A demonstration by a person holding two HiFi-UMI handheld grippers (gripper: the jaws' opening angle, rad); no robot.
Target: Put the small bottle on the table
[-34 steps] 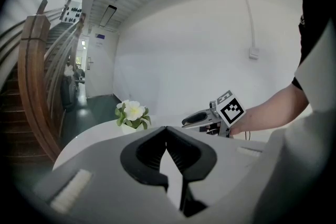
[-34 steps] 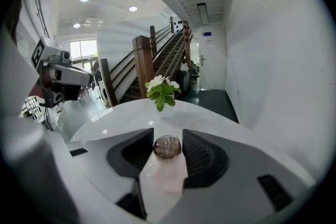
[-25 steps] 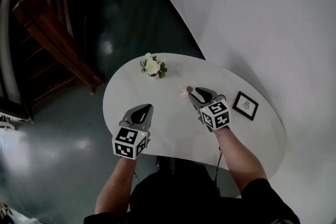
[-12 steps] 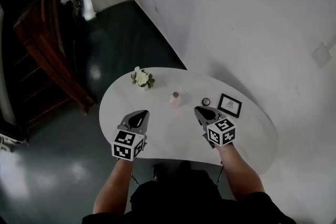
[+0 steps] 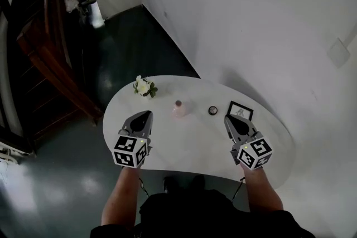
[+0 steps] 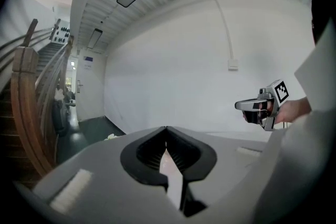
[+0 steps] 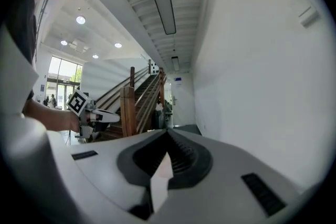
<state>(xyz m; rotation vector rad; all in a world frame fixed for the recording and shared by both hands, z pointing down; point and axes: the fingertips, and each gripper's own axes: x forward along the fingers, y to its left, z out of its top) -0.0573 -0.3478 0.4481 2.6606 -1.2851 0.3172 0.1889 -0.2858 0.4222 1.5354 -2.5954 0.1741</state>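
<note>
The small pink bottle (image 5: 179, 108) stands upright on the white table (image 5: 189, 145), near its far side. It stands alone, with neither gripper touching it. My left gripper (image 5: 141, 116) hovers to the bottle's near left, jaws shut with nothing between them (image 6: 166, 129). My right gripper (image 5: 230, 121) is off to the bottle's near right, close to the picture frame. Its jaws are shut and empty (image 7: 168, 132). Each gripper shows in the other's view: the right gripper (image 6: 258, 108) and the left gripper (image 7: 97, 117).
A small bunch of white flowers (image 5: 144, 86) sits at the table's far left. A small dark round object (image 5: 212, 110) and a black picture frame (image 5: 240, 111) lie to the right of the bottle. A white wall runs behind the table, and a wooden staircase (image 5: 50, 47) stands at left.
The right gripper was at the bottle with open jaws. It has drawn back to the right and shut empty, and the bottle stays on the table. The left gripper barely moved.
</note>
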